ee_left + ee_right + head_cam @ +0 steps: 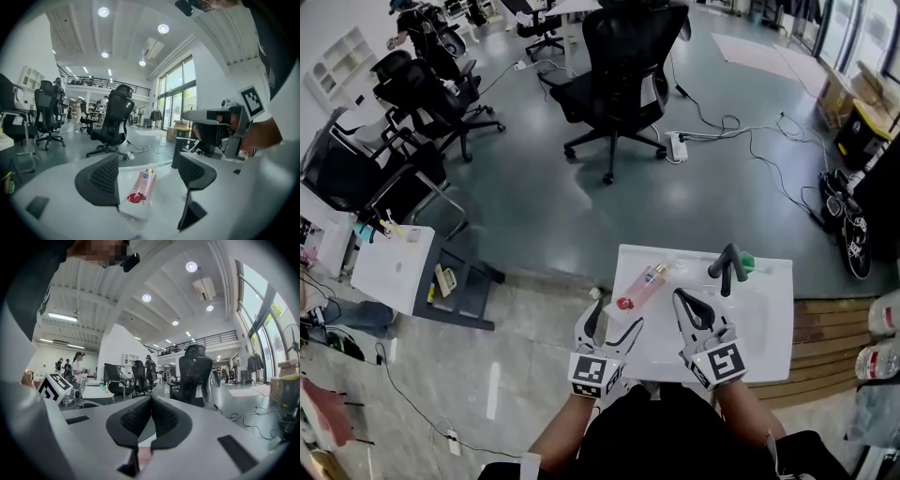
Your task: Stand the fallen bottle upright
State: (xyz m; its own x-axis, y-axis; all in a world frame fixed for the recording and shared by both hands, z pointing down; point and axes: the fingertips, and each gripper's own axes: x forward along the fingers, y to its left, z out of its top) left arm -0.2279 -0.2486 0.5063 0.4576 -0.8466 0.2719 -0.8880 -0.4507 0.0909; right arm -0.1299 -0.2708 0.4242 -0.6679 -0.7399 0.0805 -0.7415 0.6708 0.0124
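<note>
Left gripper (150, 177): jaws wide apart, holding nothing. Right gripper (150, 401): jaws pressed together, empty. Pink bottle (642, 286): on side on white table (761, 321), just ahead of left gripper's jaws, left of right gripper.

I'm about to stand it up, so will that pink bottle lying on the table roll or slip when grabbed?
Likely to roll: the bottle lies on its side on the smooth table and looks rounded. Its glossy surface may slip. It looks slim, so probably tips easily upright.
</note>
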